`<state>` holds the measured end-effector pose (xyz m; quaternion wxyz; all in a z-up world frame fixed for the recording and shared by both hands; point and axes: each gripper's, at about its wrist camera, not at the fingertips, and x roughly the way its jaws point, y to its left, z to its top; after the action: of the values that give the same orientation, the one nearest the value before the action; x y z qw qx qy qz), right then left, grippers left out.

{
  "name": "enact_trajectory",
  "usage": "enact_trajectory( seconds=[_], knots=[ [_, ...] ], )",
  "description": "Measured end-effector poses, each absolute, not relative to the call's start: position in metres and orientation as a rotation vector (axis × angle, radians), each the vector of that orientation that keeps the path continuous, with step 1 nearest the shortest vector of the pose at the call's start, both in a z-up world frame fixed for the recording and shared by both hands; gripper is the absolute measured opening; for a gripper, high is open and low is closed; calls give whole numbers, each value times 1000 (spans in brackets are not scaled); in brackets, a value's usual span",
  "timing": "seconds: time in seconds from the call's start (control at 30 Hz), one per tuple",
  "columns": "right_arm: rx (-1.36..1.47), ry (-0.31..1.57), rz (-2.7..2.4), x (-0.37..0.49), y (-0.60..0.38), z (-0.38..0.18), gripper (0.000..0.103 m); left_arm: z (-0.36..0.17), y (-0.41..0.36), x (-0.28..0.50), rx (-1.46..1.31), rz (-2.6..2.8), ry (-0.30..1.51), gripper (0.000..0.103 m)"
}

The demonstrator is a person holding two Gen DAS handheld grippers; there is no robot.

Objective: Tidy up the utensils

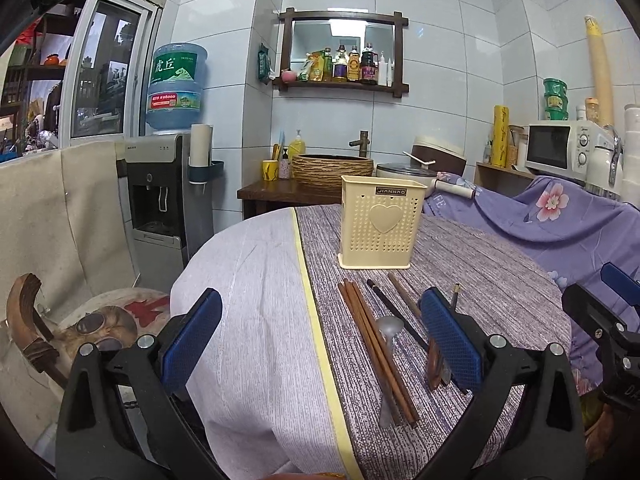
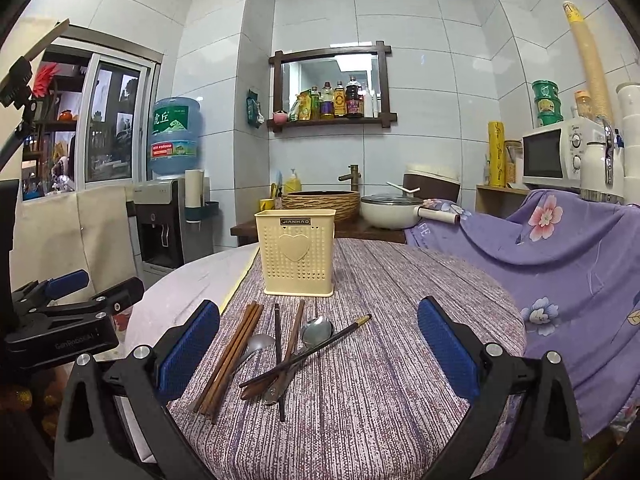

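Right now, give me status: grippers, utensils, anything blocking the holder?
Left gripper open, empty. Right gripper open, empty. Chopsticks and spoons lie loose on the table runner, none in the cream holder. Holder upright, approach unobstructed.

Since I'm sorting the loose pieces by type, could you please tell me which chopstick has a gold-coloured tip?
The dark chopstick lying diagonally across the spoon and the other sticks; its far end is capped in gold. The reddish-brown chopsticks to its left have plain ends.

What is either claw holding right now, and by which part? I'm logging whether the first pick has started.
Nothing is held. The left claw and the right claw are both open above the table, and the chopsticks and spoons lie untouched before the holder.
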<state>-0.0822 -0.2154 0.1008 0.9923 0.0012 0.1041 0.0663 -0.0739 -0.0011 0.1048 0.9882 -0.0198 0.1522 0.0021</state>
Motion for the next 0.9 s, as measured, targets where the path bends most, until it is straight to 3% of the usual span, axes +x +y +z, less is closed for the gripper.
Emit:
enact_trajectory(
  seconds=[0.9],
  knots=[
    [8,203,131,-84,-218,102,97,110,1,-74,-53,11,285,98]
  ],
)
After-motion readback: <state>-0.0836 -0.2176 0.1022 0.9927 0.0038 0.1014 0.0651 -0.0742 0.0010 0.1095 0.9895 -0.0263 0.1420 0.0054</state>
